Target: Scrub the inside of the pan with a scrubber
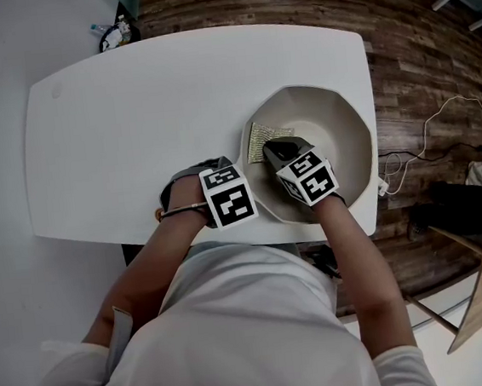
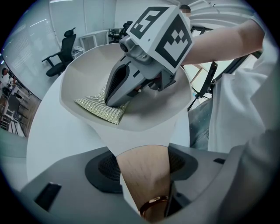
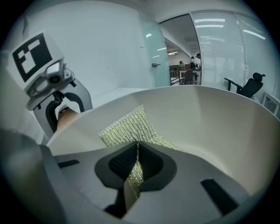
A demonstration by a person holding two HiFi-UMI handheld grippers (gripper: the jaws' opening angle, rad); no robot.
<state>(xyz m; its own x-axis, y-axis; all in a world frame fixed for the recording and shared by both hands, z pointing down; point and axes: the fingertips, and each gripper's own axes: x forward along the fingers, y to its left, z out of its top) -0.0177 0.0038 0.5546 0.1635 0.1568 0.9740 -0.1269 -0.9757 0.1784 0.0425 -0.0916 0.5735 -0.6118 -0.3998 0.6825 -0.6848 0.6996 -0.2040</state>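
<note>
A white faceted pan (image 1: 349,116) sits on the right part of the white table (image 1: 132,131). Its wooden handle (image 2: 142,175), with a copper ring, is clamped between the jaws of my left gripper (image 2: 142,168), at the pan's near-left rim (image 1: 238,179). My right gripper (image 1: 273,152) reaches into the pan and is shut on a gold-green glittery scrubber (image 1: 266,135). The scrubber (image 3: 131,127) lies spread on the pan's inner wall (image 3: 210,122), one corner pinched at the right gripper (image 3: 136,164). The left gripper view shows the scrubber (image 2: 98,109) pressed flat under the right gripper (image 2: 114,98).
The pan stands close to the table's right and near edges. Small bottles (image 1: 117,31) stand at the table's far left corner. Wooden floor (image 1: 413,41) with a white cable (image 1: 425,147) lies to the right. An office chair (image 2: 61,52) stands in the background.
</note>
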